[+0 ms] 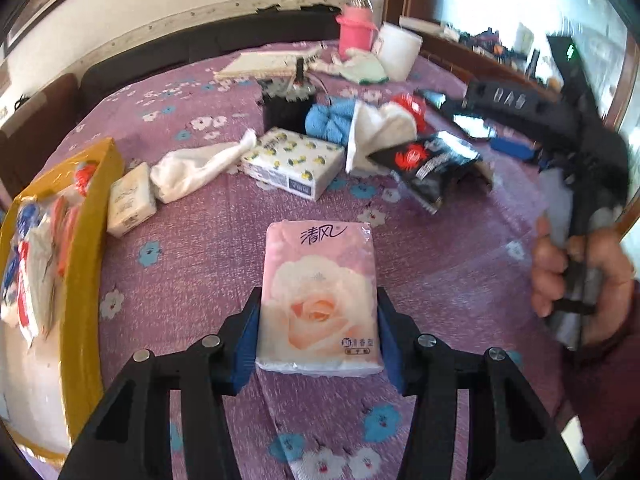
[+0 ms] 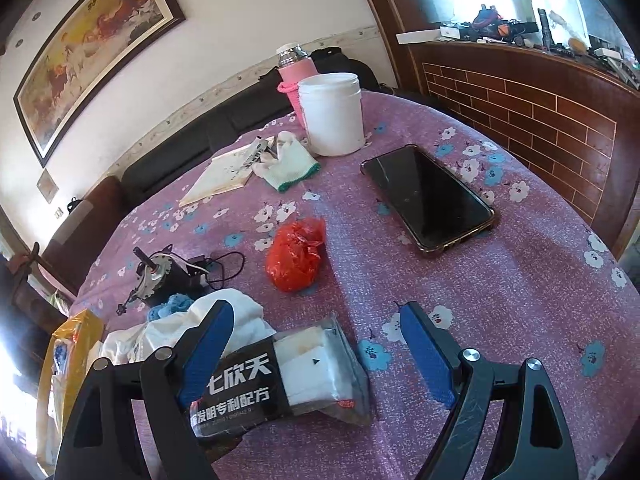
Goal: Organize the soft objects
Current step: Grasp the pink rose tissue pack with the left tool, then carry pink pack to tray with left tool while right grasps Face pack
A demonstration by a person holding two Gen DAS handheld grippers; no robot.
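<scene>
My left gripper [image 1: 318,340] is shut on a pink rose-print tissue pack [image 1: 320,296], its blue pads pressed on both long sides. My right gripper [image 2: 316,348] is open; a black-and-clear packet [image 2: 288,384] lies between its fingers, against the left pad. In the left wrist view that packet [image 1: 428,164] looks lifted above the table, by the right gripper's body [image 1: 560,128]. A yellow box [image 1: 80,240] at the left holds several soft packs. A lemon-print tissue pack [image 1: 292,162], a small cream pack [image 1: 130,204], a white cloth [image 1: 196,168] and a blue towel [image 1: 328,120] lie on the table.
The table has a purple flowered cloth [image 2: 500,300]. On it are a phone [image 2: 428,196], a red plastic bag [image 2: 296,256], a white jar [image 2: 330,114], a pink bottle [image 2: 294,70], a glove [image 2: 292,164], a booklet [image 2: 220,176] and a small motor with wires [image 2: 160,276].
</scene>
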